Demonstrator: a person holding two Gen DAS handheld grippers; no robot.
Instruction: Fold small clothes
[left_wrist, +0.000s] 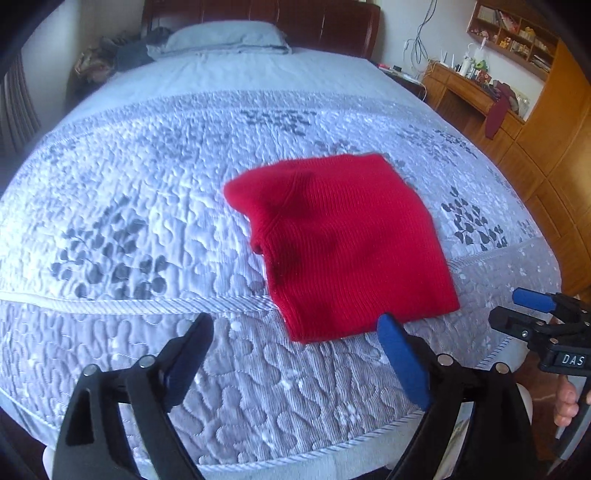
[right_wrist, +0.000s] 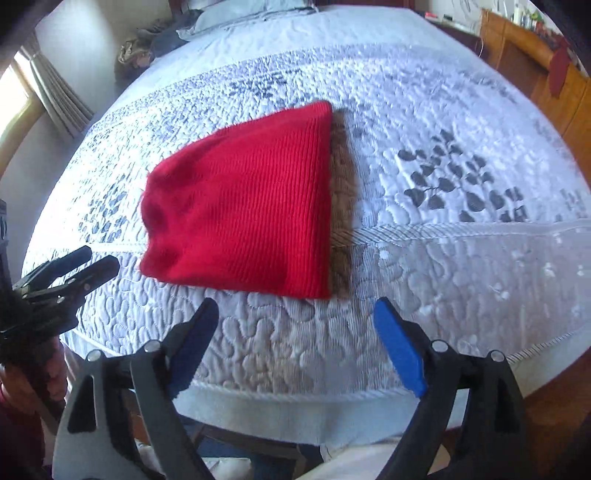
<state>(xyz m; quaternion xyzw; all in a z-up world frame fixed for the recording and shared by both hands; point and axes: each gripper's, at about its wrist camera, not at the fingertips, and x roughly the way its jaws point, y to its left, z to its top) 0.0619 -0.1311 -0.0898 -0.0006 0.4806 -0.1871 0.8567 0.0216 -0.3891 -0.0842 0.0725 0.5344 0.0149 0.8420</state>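
Near the foot of the bed (left_wrist: 147, 206), on the quilted bedspread, lies the red knitted garment (left_wrist: 343, 243), already folded into a compact, roughly rectangular packet with flat edges; a strip of brown furry trim (right_wrist: 340, 206) shows along its right side. My left hand-held gripper (left_wrist: 295, 354) hovers just short of its near edge, fingers spread wide and empty. My right hand-held gripper (right_wrist: 295, 343) is likewise spread and holds nothing. I judge the folding essentially complete; at most a final fold or tidying remains.
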